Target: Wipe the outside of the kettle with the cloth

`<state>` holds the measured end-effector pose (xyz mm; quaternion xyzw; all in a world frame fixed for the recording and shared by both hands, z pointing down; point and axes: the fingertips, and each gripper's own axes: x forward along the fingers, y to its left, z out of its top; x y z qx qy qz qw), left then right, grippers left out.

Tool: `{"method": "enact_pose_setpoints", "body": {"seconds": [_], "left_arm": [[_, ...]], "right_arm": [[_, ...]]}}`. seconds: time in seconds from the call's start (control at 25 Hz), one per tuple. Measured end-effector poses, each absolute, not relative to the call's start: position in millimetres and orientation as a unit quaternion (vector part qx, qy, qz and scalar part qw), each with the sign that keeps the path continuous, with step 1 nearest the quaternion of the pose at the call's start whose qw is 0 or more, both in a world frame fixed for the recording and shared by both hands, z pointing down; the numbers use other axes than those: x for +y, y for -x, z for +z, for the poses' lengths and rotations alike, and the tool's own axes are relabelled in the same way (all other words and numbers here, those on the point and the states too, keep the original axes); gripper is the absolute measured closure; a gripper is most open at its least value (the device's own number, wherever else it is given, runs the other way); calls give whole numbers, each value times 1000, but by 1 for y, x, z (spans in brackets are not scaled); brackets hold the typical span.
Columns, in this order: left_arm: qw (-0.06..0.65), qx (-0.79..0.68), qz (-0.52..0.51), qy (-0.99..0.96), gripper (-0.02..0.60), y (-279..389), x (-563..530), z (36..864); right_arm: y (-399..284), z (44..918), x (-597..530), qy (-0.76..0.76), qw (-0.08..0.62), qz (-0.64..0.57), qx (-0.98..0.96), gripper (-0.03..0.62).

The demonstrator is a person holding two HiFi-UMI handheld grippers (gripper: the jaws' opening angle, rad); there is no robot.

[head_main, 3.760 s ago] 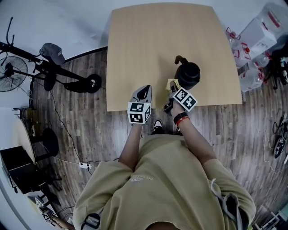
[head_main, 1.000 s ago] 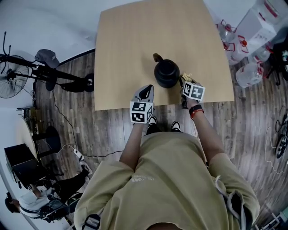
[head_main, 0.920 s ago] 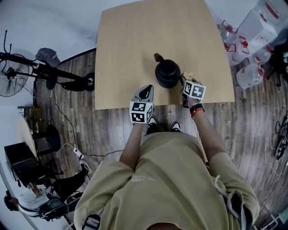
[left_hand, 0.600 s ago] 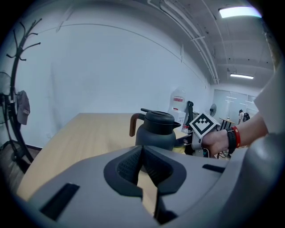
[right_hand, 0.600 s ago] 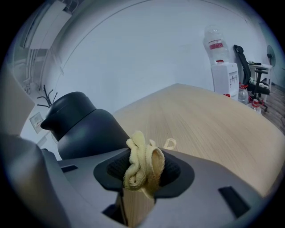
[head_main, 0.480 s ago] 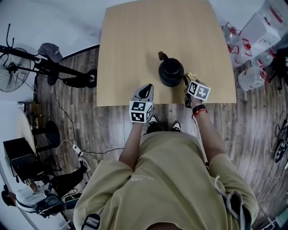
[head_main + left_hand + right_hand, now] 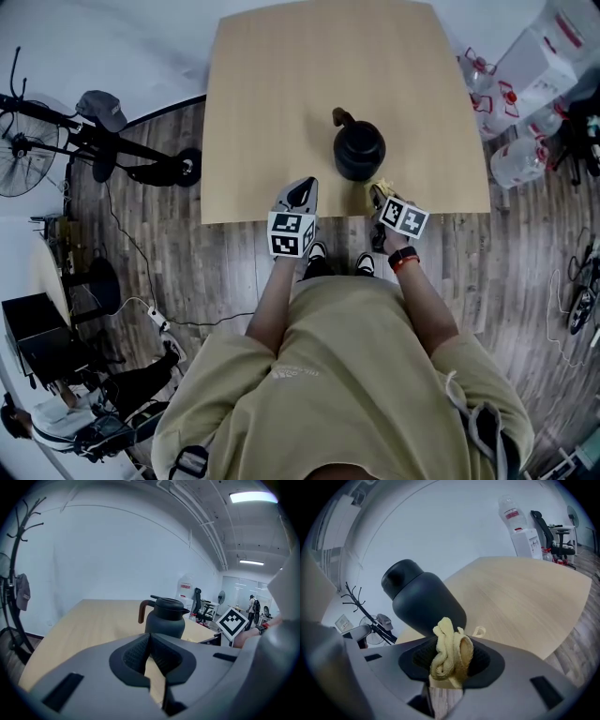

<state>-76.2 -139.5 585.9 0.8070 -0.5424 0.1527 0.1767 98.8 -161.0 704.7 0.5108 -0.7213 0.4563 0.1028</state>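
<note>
Cloth (image 7: 450,651) pinched by right gripper (image 7: 451,662) (seemingly touching kettle (image 7: 424,603)).

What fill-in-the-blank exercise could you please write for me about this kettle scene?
1. The right claw is shut on a yellow ____.
2. The left claw is shut and holds ____.
3. The kettle stands upright on the wooden ____.
Missing words: cloth; nothing; table.
</note>
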Motion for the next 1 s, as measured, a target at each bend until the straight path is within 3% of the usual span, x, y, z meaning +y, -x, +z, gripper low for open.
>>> {"method": "enact_pose_setpoints", "body": {"seconds": [0.76, 1.0], "left_arm": [[181, -548, 144, -804, 557, 155, -135, 585], [184, -550, 144, -801, 557, 172, -139, 586]], "right_arm": [[52, 713, -151, -465, 102, 489, -731, 431], [64, 717, -183, -501, 59, 493, -709, 431]]}}
